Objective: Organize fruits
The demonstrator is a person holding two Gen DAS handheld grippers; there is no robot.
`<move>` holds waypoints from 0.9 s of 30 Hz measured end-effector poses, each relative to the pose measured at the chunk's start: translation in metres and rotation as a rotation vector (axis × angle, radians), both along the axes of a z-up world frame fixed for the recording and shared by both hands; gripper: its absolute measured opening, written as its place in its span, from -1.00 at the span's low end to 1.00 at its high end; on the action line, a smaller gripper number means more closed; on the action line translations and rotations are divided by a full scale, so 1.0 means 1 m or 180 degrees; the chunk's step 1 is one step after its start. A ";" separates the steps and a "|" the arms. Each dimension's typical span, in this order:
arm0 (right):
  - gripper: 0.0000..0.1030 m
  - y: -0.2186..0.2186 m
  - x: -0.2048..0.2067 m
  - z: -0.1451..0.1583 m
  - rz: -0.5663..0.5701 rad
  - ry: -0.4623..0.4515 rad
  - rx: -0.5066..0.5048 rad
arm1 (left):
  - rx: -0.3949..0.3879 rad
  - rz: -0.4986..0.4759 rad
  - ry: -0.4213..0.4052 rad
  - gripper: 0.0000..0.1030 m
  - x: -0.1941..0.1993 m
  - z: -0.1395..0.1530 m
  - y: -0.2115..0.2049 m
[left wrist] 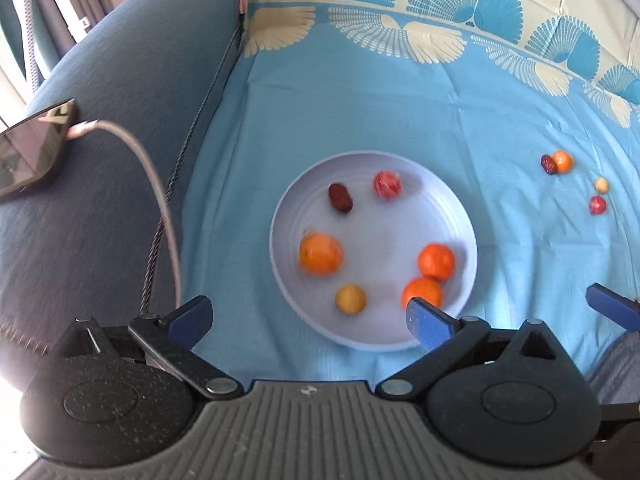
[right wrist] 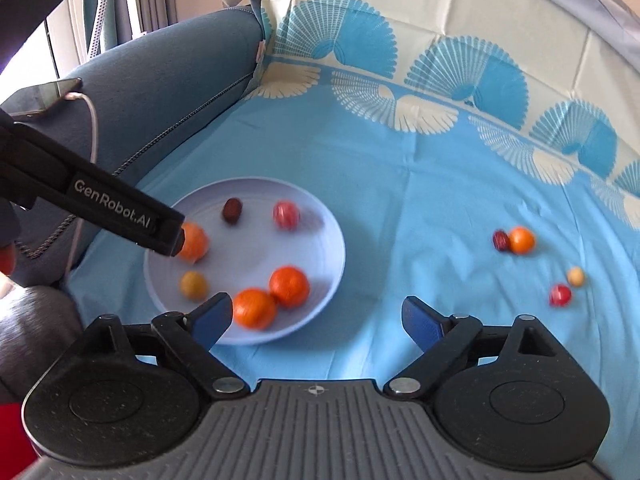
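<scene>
Jaws of both grippers spread wide and empty, angled steeply down over the plate (left wrist: pixel 280 216) of fruit.
</scene>
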State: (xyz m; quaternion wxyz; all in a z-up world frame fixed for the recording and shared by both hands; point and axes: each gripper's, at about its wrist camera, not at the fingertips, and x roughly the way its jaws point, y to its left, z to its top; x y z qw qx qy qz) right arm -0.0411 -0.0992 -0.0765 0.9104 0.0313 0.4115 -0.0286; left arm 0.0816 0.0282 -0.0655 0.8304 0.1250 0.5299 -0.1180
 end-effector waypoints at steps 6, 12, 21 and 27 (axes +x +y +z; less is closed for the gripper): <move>0.95 0.007 -0.044 0.030 -0.0079 -0.0182 0.0091 | 0.0006 -0.0038 -0.0168 0.99 -0.054 0.028 0.015; 0.98 0.015 -0.077 0.054 -0.0031 -0.0427 -0.0006 | -0.0040 -0.0078 -0.0392 0.99 -0.095 0.050 0.022; 0.99 0.017 -0.111 0.073 -0.0013 -0.0702 -0.0082 | -0.0062 -0.0080 -0.0651 0.99 -0.123 0.075 0.023; 0.99 0.018 -0.118 0.077 -0.0009 -0.0764 -0.0097 | -0.0041 -0.0106 -0.0722 0.99 -0.133 0.081 0.023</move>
